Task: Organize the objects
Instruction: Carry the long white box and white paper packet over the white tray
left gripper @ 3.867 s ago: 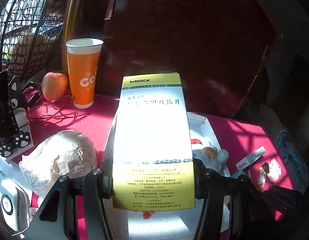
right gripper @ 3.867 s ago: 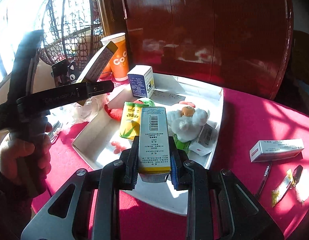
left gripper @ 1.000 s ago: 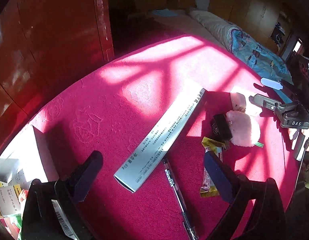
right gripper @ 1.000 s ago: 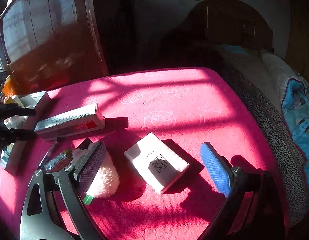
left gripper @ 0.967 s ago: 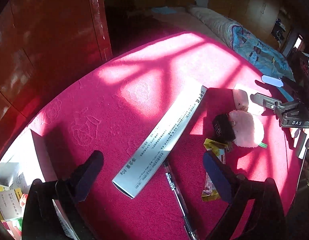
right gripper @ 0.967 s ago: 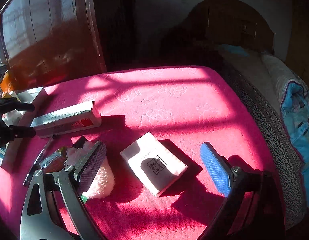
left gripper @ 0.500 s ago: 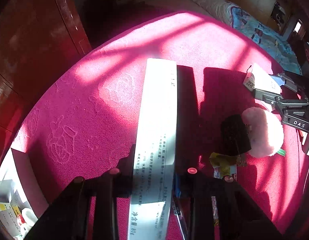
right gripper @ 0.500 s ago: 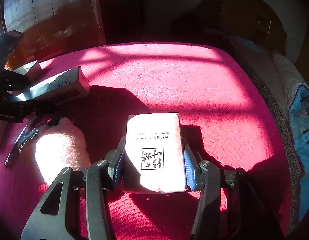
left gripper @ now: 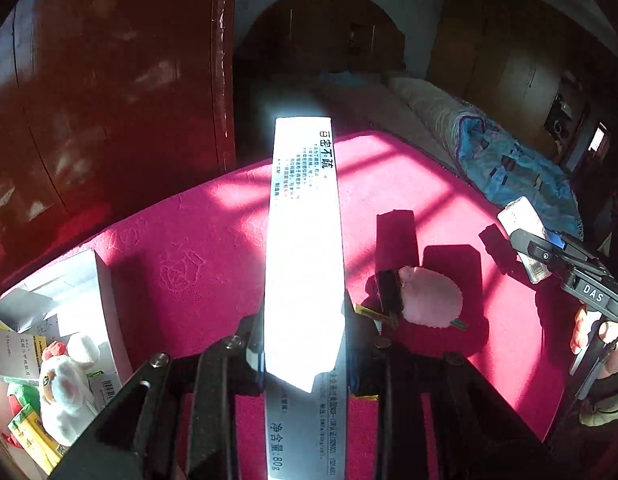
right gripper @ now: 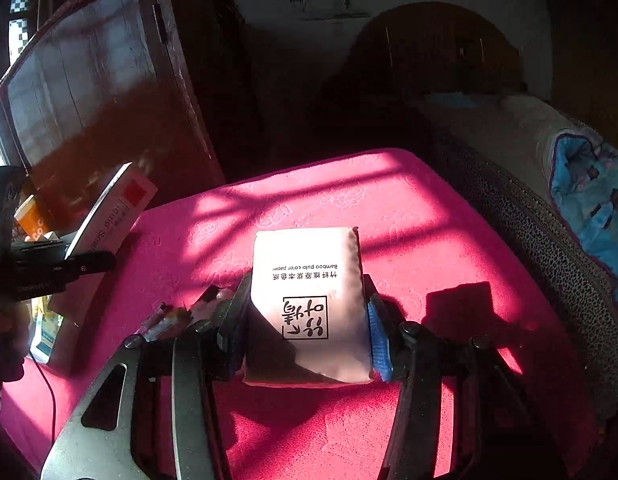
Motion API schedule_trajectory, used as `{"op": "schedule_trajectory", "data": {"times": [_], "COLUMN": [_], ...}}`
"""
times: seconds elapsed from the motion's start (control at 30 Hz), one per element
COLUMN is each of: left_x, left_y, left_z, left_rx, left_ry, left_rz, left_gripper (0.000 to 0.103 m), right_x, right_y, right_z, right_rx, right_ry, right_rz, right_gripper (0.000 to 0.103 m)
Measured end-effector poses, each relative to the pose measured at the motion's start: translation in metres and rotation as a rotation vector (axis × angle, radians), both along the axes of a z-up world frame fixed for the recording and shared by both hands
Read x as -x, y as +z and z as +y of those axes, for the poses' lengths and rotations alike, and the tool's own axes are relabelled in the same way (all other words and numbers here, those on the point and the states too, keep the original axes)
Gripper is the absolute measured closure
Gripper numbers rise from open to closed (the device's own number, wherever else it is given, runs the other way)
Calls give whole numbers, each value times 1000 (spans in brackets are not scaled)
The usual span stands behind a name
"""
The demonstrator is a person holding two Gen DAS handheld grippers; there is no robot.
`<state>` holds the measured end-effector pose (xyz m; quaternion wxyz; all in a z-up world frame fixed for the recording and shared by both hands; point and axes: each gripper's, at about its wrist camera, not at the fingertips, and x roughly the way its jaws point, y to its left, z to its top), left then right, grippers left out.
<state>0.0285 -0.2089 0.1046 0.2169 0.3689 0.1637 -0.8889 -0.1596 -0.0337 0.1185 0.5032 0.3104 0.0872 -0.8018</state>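
Note:
My left gripper (left gripper: 305, 340) is shut on a long silver-white box (left gripper: 303, 240) and holds it lifted above the red tablecloth (left gripper: 197, 248). My right gripper (right gripper: 305, 320) is shut on a white tissue pack (right gripper: 309, 300), raised off the cloth. The left gripper with its long box (right gripper: 109, 212) shows at the left of the right wrist view. The right gripper with the tissue pack (left gripper: 525, 224) shows at the right of the left wrist view. A white tray (left gripper: 105, 300) at the lower left holds boxes and a plush toy (left gripper: 65, 384).
A pink puff (left gripper: 429, 296), a small black item (left gripper: 389, 288) and a yellow sachet (left gripper: 369, 314) lie on the cloth to the right of the long box. A dark red cabinet (left gripper: 109, 100) stands behind the table. A bed with a blue quilt (left gripper: 509, 160) is at the right.
Both grippers, which closed on the long box and the tissue pack half a second ago, have lifted them off the cloth and tilted up. The puff and small items stay put.

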Motion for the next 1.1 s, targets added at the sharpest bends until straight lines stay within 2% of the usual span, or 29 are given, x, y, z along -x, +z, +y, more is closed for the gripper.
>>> {"op": "schedule_trajectory", "data": {"times": [0.1, 0.2, 0.37, 0.67, 1.1], "left_x": [-23, -44, -81, -156, -219], "left_y": [11, 15, 22, 24, 31], "left_z": [4, 8, 6, 3, -1], "left_rx": [-24, -19, -31, -26, -31], "left_ry": [42, 73, 134, 259, 367], "left_rz": [59, 77, 132, 169, 237], "left_gripper": [76, 76, 76, 76, 76], "right_x": [-18, -35, -63, -93, -143], "right_y": [13, 21, 26, 34, 52], "right_z": [4, 3, -7, -21, -52], "right_rx": [43, 73, 76, 72, 76], "right_ry": [13, 34, 75, 127, 233], "right_rz": [-16, -26, -26, -12, -8], "right_gripper": [54, 54, 54, 54, 54]}}
